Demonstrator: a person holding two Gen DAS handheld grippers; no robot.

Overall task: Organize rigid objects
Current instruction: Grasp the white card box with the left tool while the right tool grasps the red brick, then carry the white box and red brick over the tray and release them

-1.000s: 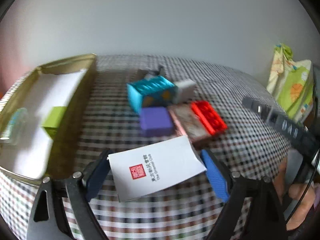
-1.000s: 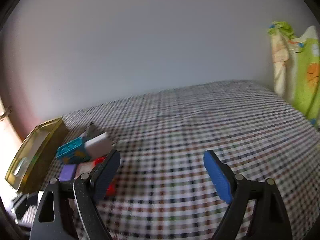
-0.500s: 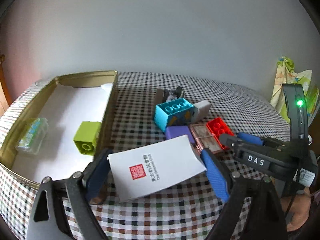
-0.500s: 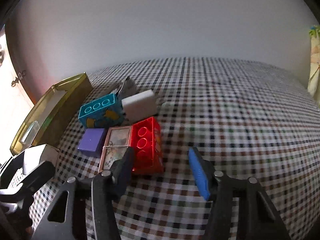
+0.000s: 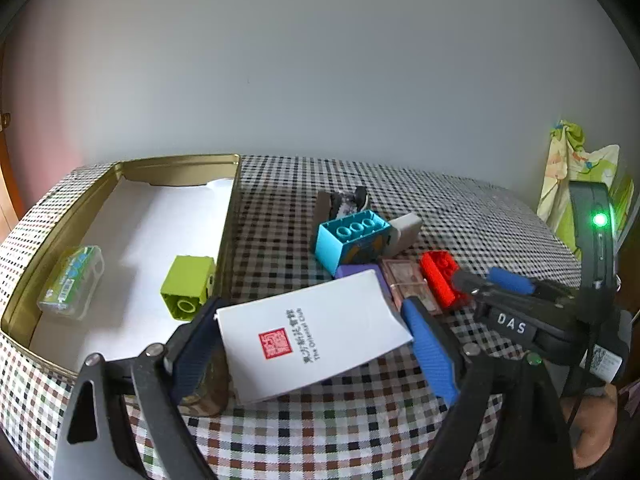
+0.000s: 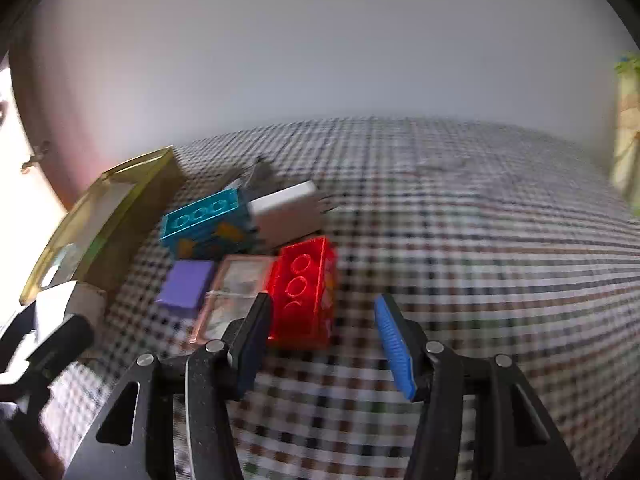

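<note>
Red brick (image 6: 304, 292) lies on the checked tablecloth (image 6: 480, 264) mid-table, between the right gripper (image 6: 320, 340) pads, not pressed; jaws just narrowed; one teal brick (image 5: 352, 240), one purple block (image 6: 186, 288), one framed tile (image 6: 232, 296) beside it; gold tin (image 5: 180, 162) at left edge holds one green brick (image 5: 188, 286), one clear packet (image 5: 72, 280); left gripper (image 5: 312, 344) clamps one white card (image 5: 316, 328).

Soft daylight all round, nothing harsh. The left wrist view is crisp: the paper lining the gold tin (image 5: 224, 216) nearly blows out white, and the green block (image 5: 188, 286) throws a faint shadow to the left gripper's (image 5: 312, 350) left. The right wrist view is smeared; the checked cloth (image 6: 480, 240) ahead is mush. Both bend hard with dark corners, and there's a green LED (image 5: 599, 220) glow.
</note>
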